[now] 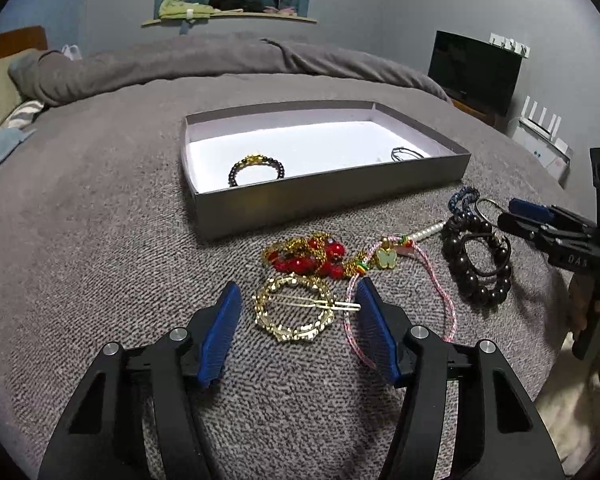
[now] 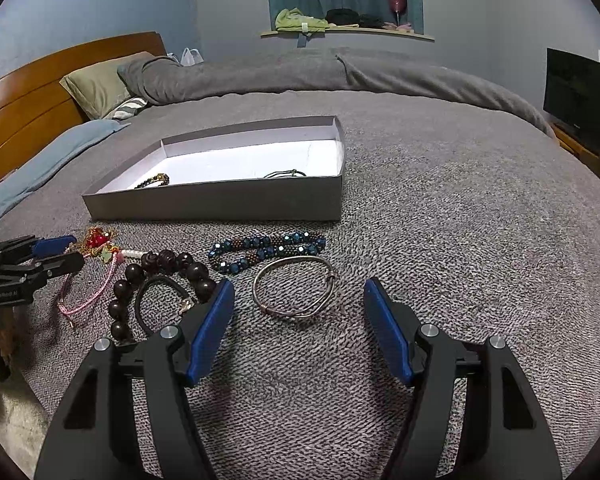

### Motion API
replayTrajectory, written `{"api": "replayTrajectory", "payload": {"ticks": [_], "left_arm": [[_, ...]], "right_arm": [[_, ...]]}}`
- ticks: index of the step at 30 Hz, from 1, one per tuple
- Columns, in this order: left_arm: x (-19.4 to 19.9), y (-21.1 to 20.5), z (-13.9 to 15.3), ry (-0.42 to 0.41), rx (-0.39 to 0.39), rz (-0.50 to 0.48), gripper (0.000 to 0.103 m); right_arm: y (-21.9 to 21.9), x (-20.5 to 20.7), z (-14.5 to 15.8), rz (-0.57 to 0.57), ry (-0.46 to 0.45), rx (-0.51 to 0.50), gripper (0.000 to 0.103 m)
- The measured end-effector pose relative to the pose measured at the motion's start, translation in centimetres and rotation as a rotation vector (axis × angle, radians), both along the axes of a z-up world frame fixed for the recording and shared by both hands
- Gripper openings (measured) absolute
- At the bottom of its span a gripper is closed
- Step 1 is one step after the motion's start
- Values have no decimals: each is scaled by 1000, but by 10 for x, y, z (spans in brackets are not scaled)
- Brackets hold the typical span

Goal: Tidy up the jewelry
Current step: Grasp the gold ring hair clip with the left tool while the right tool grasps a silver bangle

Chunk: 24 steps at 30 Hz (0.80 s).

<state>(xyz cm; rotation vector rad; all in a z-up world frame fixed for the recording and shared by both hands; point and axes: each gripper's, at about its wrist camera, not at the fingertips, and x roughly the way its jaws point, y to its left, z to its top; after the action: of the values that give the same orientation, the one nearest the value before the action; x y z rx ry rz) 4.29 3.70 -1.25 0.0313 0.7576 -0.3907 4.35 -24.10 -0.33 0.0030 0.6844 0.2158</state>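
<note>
While the left gripper (image 1: 298, 300) stands with its jaws apart around a gold hair clip (image 1: 294, 307) on the grey blanket (image 1: 100, 240), not pressing it, only its view shows that clip and the red-and-gold beads (image 1: 304, 256) behind it. The right wrist view alone shows plainly a silver bangle (image 2: 294, 288) ahead of the right gripper (image 2: 299, 294), whose jaws are also apart and empty, and a blue beaded bracelet (image 2: 268, 250). Both views show the shallow box (image 1: 332, 200) beyond, holding a dark beaded bracelet (image 1: 257, 170).
</note>
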Motion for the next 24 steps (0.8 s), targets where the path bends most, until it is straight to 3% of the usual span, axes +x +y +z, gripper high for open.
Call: {"api": "replayTrajectory", "payload": {"ticks": [2, 14, 18, 21, 24], "left_arm": [[1, 1, 0, 3, -9, -1, 54], [-4, 1, 4, -21, -1, 11, 54], [-3, 0, 3, -22, 7, 12, 54], [-4, 1, 4, -22, 2, 11, 54], [-6, 5, 7, -37, -10, 20, 54]], "right_arm": [[0, 0, 0, 0, -1, 4, 67], [6, 8, 0, 2, 11, -1, 60], [13, 15, -4, 12, 26, -49, 60], [15, 19, -7, 9, 43, -67, 49], [10, 19, -6, 5, 43, -36, 48]]}}
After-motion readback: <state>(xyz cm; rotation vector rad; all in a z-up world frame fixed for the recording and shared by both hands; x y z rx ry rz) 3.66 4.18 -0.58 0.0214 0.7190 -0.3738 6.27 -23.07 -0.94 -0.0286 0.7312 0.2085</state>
